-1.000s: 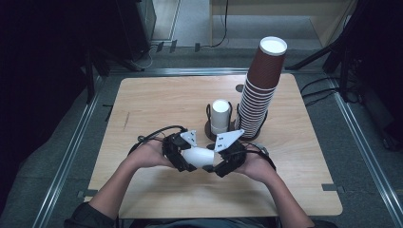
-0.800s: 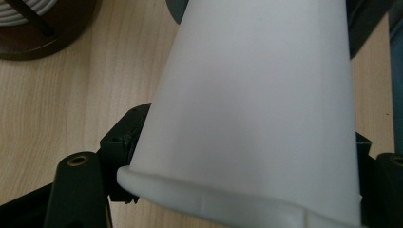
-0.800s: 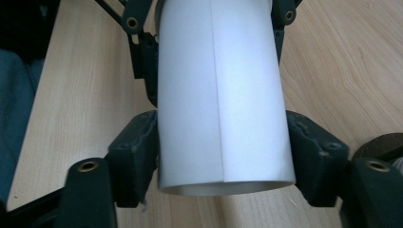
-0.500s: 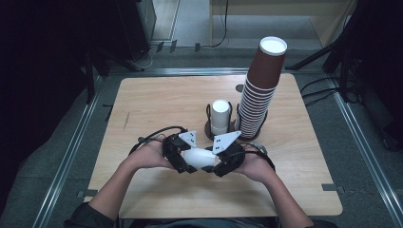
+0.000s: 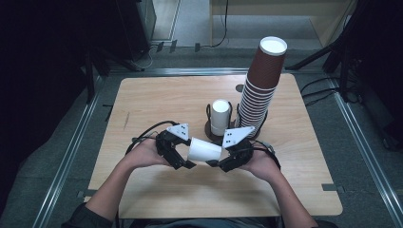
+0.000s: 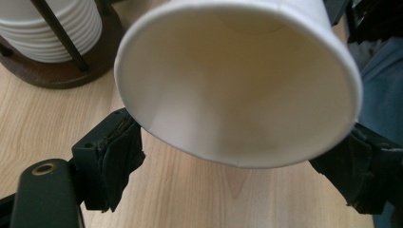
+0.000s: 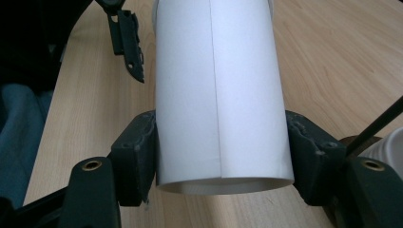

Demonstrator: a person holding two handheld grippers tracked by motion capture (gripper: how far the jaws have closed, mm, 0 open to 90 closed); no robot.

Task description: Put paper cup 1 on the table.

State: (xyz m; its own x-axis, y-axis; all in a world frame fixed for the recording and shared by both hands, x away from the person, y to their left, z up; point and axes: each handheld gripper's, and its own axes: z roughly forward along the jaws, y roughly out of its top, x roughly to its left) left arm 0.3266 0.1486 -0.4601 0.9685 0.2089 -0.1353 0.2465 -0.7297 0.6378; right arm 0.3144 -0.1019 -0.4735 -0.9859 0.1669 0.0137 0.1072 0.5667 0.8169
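A white paper cup (image 5: 204, 149) lies on its side in the air between my two grippers, low over the table's front half. My right gripper (image 7: 221, 156) is shut on the cup (image 7: 218, 95) near its base, pads pressing both sides; its jaws closed on it within the last second. My left gripper (image 6: 237, 152) has just been opening. The cup's open mouth (image 6: 237, 85) sits between its spread jaws, which do not squeeze it. In the high view the left gripper (image 5: 186, 152) faces the right gripper (image 5: 216, 159) across the cup.
A tall stack of brown paper cups (image 5: 261, 85) stands at the back right of the wooden table (image 5: 157, 104). Beside it, a stack of white cups (image 5: 220, 114) sits in a dark round wire holder (image 6: 71, 71), just behind the grippers.
The cup has shifted slightly to the right between the grippers. Both hands stay almost where they were.
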